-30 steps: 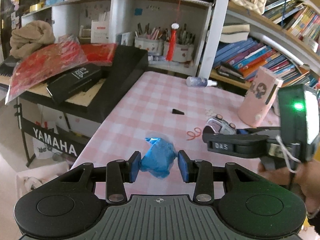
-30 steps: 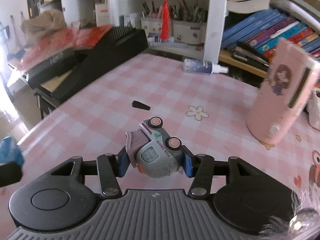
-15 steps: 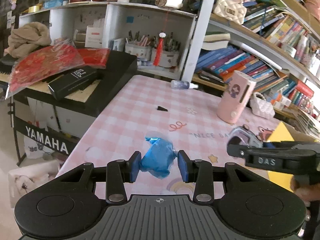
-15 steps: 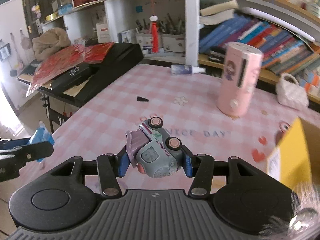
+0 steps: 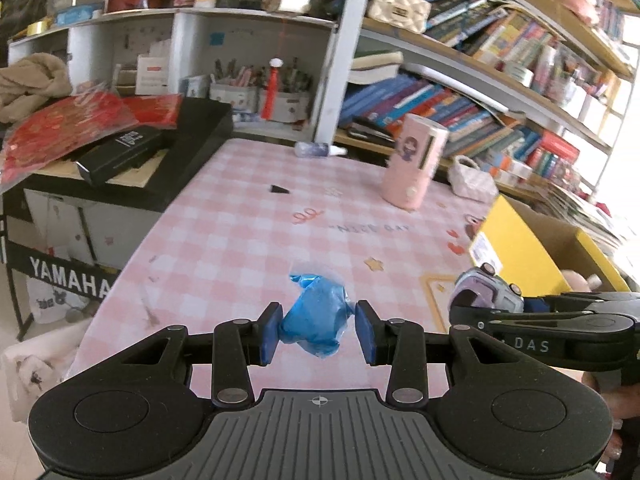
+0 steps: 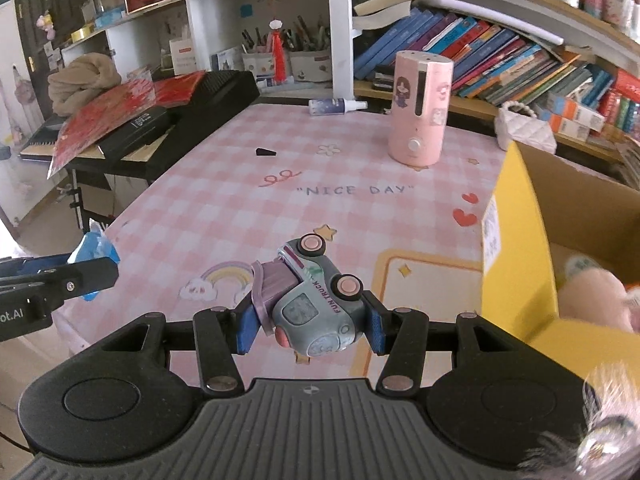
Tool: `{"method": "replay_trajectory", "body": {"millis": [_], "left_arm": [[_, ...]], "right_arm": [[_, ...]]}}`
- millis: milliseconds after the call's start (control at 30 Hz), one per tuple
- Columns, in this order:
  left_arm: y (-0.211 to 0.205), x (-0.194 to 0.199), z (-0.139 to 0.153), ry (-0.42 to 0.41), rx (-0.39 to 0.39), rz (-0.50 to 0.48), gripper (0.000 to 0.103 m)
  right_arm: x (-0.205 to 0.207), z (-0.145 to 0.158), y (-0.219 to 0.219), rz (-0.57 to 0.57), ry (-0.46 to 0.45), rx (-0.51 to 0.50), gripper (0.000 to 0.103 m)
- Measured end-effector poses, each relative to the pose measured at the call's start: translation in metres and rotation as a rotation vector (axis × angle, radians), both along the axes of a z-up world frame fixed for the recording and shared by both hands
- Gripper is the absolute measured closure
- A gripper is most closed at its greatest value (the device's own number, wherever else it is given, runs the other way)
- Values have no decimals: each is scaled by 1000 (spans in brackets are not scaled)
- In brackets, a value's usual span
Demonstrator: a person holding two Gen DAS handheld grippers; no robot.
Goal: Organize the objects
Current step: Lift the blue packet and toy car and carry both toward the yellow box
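Pinching crinkled blue wrapper (image 5: 314, 318); right gripper (image 6: 310, 322) clamps glossy toy truck (image 6: 310, 298).

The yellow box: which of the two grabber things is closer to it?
Right. The right gripper, holding the toy truck, is just beside the yellow box. The left gripper, holding the blue wrapper, sits farther left, beyond the right one.
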State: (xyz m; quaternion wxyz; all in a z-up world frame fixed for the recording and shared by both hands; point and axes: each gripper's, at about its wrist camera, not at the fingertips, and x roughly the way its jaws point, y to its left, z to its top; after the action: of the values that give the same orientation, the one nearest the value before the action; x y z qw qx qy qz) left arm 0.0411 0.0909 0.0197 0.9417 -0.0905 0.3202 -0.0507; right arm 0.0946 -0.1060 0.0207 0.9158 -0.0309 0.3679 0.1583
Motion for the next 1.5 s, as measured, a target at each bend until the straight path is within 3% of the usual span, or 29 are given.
{"method": "replay_trajectory", "body": {"millis": [700, 1200, 1500], "left_arm": [[-37, -82, 4, -10, 39, -233, 66], [-94, -95, 2, -16, 35, -464, 66], [-128, -97, -3, -3, 35, -552, 66]], "right_arm": [[-133, -7, -32, -216, -12, 12, 54], [-191, -10, -86, -451, 7, 11, 54], [-212, -15, -120, -554, 22, 14, 54]]}}
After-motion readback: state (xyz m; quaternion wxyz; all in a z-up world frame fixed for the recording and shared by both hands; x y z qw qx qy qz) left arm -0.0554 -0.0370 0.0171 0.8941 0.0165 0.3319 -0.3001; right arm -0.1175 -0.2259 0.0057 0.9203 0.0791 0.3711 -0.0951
